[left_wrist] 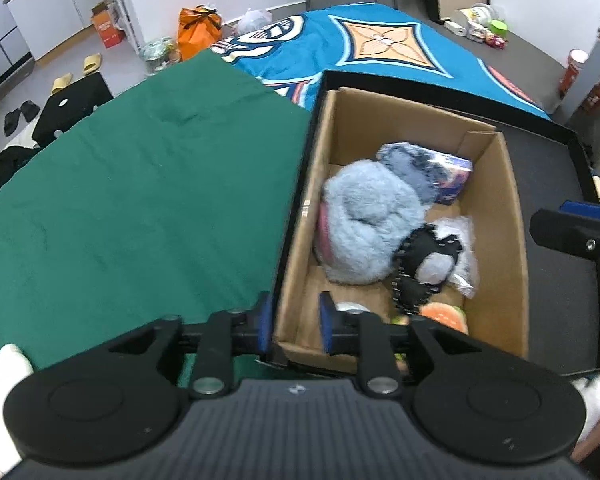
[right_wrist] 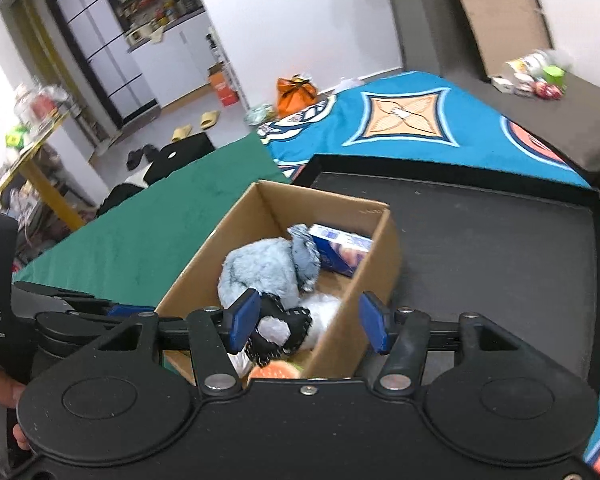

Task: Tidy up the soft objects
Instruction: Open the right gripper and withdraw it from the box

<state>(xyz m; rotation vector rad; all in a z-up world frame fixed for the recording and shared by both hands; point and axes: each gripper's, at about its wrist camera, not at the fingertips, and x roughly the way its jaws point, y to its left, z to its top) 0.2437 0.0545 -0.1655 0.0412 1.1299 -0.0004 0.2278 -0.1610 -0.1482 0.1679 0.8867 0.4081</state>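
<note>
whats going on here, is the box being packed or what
A person holds a gripper in each hand over a cardboard box that sits in a black tray on a bed. Soft things already lie in the box: a pale blue plush, a black and white toy, a tissue pack and something orange. The left gripper straddles the box's near wall, jaws apart, not pressing it. The right gripper hangs open and empty above the box. Nothing is being carried now.

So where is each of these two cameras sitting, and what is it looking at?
Left wrist: rides the left claw, looking down at the cardboard box and green cloth; a white-gloved hand shows.
Right wrist: rides the right claw, facing the same box and black tray.
Shared: box, blue plush.
</note>
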